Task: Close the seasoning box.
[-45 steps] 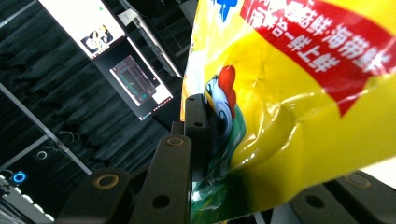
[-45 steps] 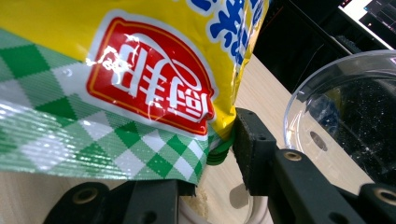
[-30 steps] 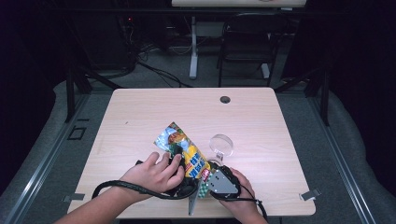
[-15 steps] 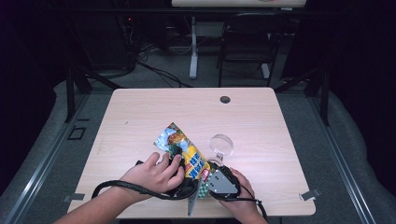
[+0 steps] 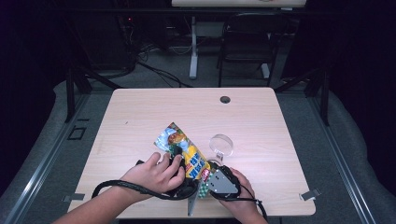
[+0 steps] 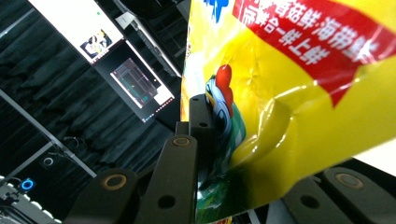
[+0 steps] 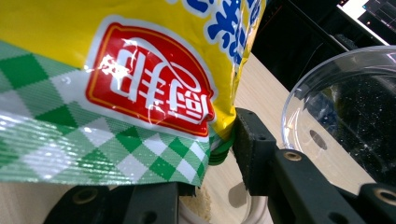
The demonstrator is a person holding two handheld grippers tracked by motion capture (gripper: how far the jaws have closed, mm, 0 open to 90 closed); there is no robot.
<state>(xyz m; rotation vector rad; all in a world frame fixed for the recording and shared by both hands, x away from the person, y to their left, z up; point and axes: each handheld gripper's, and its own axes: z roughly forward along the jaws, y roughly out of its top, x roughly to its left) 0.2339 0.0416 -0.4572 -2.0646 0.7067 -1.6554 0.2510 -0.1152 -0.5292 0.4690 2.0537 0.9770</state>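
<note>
Almost nothing has shifted over the last second: both hands sit where they were at the near edge of the table (image 5: 140, 116), and the snack bag (image 5: 184, 151) lies in the same slant between them. That stillness suggests the grip is being settled before the bag is pulled open or tipped.

The left gripper (image 5: 180, 179) is clenched on the bag's lower part, one black jaw pressed into the dented foil in its own view. The right gripper (image 5: 210, 179) pinches the green-checked sealed edge, though how firmly is hard to judge, since one pad appears to stand a little off the seam.

The bag is glossy, crinkled yellow film with red labels, its far end pointing to eleven o'clock. A clear round bowl (image 5: 222, 144), thin-walled and empty-looking, sits just beside it at two o'clock.
</note>
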